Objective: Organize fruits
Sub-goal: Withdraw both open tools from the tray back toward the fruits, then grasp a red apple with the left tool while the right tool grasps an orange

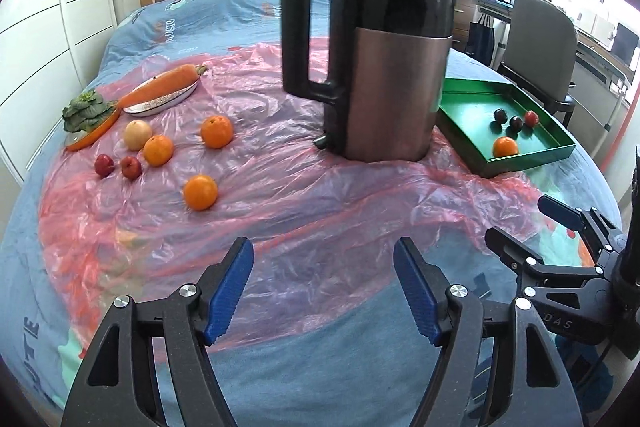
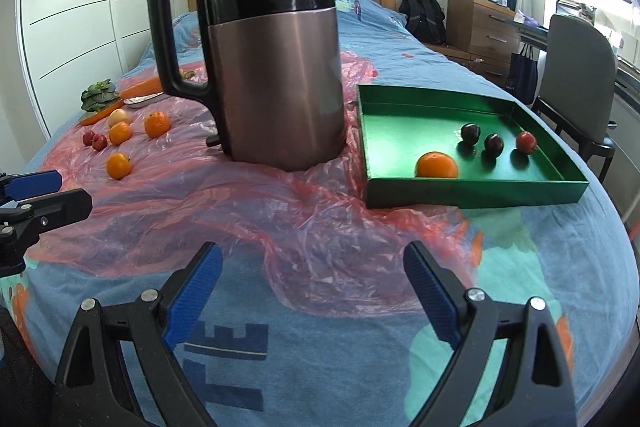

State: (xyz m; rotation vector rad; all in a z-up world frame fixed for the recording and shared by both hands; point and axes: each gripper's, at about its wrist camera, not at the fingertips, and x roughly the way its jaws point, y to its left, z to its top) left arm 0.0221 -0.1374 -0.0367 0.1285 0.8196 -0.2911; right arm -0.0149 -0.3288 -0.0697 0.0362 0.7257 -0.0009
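On the far left of the bed (image 1: 248, 3), an orange-rimmed dish (image 1: 93, 134) carries a leafy green vegetable (image 1: 86, 110). Beside it, a white oval plate (image 1: 162, 101) carries one carrot (image 1: 164, 85).

Loose fruit lies on the crinkled pink plastic sheet (image 1: 320, 195) in front of these dishes: two small red fruits (image 1: 105, 165), one pale round fruit (image 1: 137, 134) and three oranges (image 1: 200, 191).

A kettle (image 1: 384, 67) stands upright at the centre of the sheet. It has a black upper body, a black handle and a brushed-metal lower shell.

To its right, the green tray (image 2: 472, 193) rests partly on the sheet and partly on the blue bedcover. The tray is rectangular with low walls. It contains one orange (image 2: 436, 165), two dark plums (image 2: 470, 133) and one red fruit (image 2: 525, 142).

Bedcover print: the letters "TIE" are legible near the front edge.

Left tool (image 1: 323, 291): released, nothing between the ribbed blue pads (image 1: 228, 295).

Right tool (image 2: 312, 293): released, jaws apart and empty above the bedcover.
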